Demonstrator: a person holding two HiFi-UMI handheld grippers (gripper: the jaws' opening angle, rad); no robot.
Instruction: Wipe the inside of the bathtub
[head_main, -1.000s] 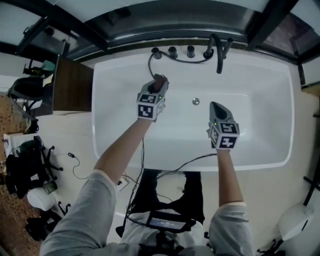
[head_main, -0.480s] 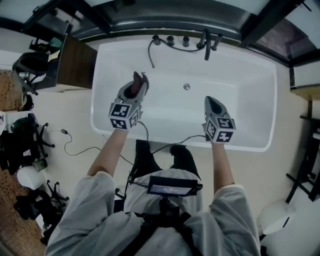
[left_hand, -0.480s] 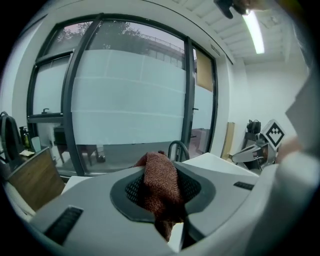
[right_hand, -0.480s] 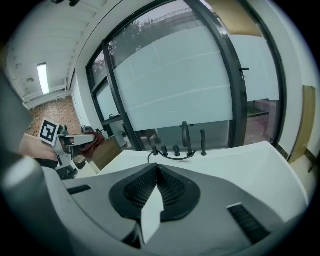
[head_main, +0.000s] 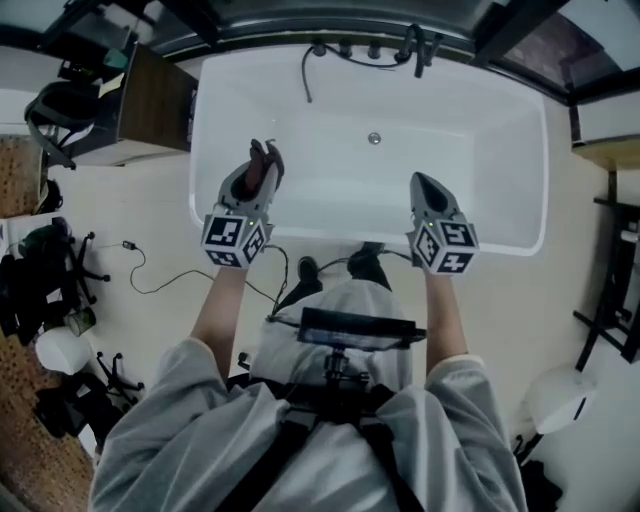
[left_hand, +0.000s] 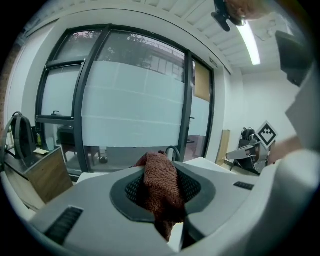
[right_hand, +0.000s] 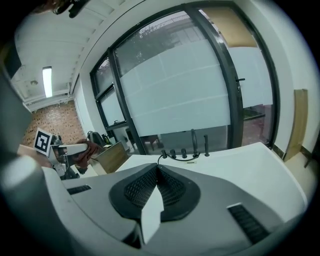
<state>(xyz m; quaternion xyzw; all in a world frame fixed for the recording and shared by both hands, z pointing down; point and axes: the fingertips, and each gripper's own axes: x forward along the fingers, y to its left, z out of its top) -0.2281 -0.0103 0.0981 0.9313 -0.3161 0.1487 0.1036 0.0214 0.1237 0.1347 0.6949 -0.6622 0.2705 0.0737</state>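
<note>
Bathtub (head_main: 470, 180), white and rectangular, lies crosswise in front of the person, with its drain (head_main: 374, 138) on the floor toward the far side. Black tap fittings (head_main: 415, 45) stand on the bathtub's far rim, and a dark hose (head_main: 305, 75) curves from them down into the bathtub. The left gripper (head_main: 262, 158) is over the bathtub's near left part, its jaws pinching a reddish-brown cloth (left_hand: 161, 190) that bunches up past the tips and hangs down between them. The right gripper (head_main: 420, 185) is over the bathtub's near rim, right of the drain, with its jaws pressed together on nothing. A wooden cabinet (head_main: 150, 105) stands just beside the bathtub's left end.
</note>
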